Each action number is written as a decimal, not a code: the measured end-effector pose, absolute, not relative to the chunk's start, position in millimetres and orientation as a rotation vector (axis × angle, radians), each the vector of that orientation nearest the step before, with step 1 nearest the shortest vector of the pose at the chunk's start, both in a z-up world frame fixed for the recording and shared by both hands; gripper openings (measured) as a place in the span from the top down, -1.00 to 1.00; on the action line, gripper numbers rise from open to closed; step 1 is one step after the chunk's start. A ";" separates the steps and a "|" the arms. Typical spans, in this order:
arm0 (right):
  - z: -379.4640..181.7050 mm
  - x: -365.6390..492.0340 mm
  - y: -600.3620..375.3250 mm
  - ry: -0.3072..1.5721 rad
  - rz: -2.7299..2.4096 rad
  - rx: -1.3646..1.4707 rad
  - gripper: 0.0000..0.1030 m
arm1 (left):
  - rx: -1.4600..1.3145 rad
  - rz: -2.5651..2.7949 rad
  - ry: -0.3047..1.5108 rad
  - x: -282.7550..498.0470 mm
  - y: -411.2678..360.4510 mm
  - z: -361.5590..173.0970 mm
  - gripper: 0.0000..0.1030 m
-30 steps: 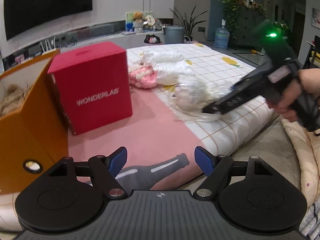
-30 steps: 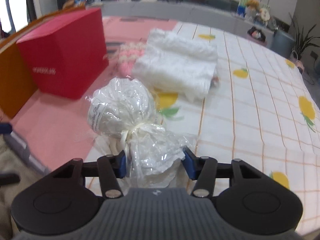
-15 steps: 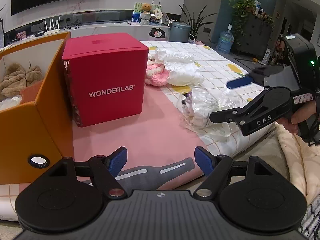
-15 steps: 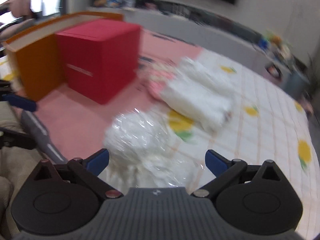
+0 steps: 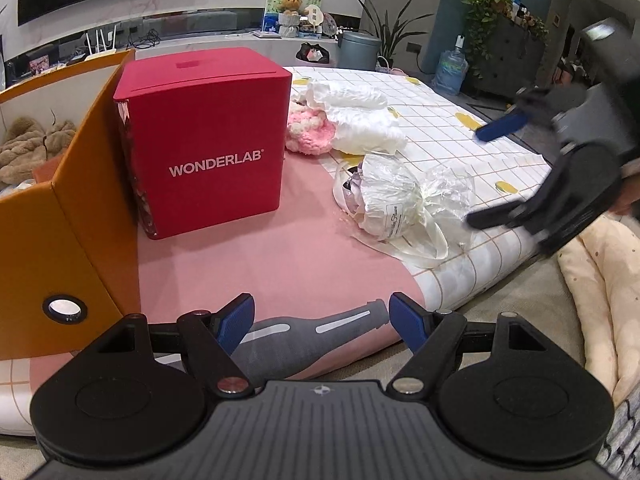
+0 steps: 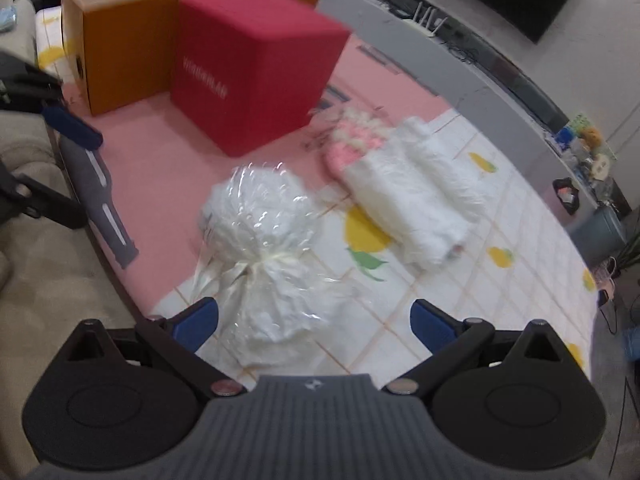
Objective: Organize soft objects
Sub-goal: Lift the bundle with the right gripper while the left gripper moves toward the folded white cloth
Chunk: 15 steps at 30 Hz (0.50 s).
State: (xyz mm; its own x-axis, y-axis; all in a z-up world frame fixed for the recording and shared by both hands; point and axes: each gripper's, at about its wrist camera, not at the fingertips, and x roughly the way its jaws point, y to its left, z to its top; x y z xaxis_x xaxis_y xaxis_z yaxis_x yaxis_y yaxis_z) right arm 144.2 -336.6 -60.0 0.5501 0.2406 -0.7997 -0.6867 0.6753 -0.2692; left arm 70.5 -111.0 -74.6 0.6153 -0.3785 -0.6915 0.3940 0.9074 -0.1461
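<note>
A white soft bundle in clear wrap (image 5: 394, 204) (image 6: 264, 236) lies on the bed near its front edge. Behind it lie a pink knitted piece (image 5: 310, 134) (image 6: 352, 144) and folded white fluffy cloth (image 5: 360, 120) (image 6: 416, 196). My right gripper (image 6: 314, 320) (image 5: 486, 174) is open, its jaws apart on either side of the bundle's tied end without touching it. My left gripper (image 5: 322, 316) is open and empty, low at the bed's front edge. An orange box (image 5: 60, 216) (image 6: 120, 52) at the left holds brown plush (image 5: 28, 150).
A red WONDERLAB box (image 5: 212, 136) (image 6: 252, 68) stands beside the orange box on the pink part of the sheet (image 5: 248, 264). A cream cushion (image 5: 600, 288) lies on the floor at right. A shelf, plants and a bin stand behind the bed.
My right gripper opened, let go of the wrapped bundle and drew back and up. The bundle now lies on the bed. My left gripper shifted its view slightly.
</note>
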 end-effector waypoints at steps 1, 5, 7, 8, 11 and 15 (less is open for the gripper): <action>-49.7 141.4 -340.1 0.803 0.607 -0.605 -0.95 | 0.017 -0.446 0.795 72.0 -111.6 -73.1 -0.75; -21.5 127.7 -329.5 0.763 0.729 -0.678 -0.95 | -0.005 -0.461 0.783 73.3 -111.2 -65.3 -0.75; -22.5 125.5 -315.0 0.778 0.795 -0.747 -0.95 | -0.007 -0.461 0.780 73.3 -109.6 -64.4 -0.75; -26.6 126.2 -307.7 0.802 0.820 -0.775 -0.95 | -0.011 -0.456 0.780 72.8 -108.2 -64.4 -0.75; -48.9 135.0 -287.2 0.897 0.855 -0.862 -0.95 | -0.023 -0.455 0.792 73.6 -105.4 -64.0 -0.75; -74.2 152.2 -269.1 0.966 0.836 -0.927 -0.94 | -0.027 -0.456 0.792 76.2 -104.0 -63.1 -0.75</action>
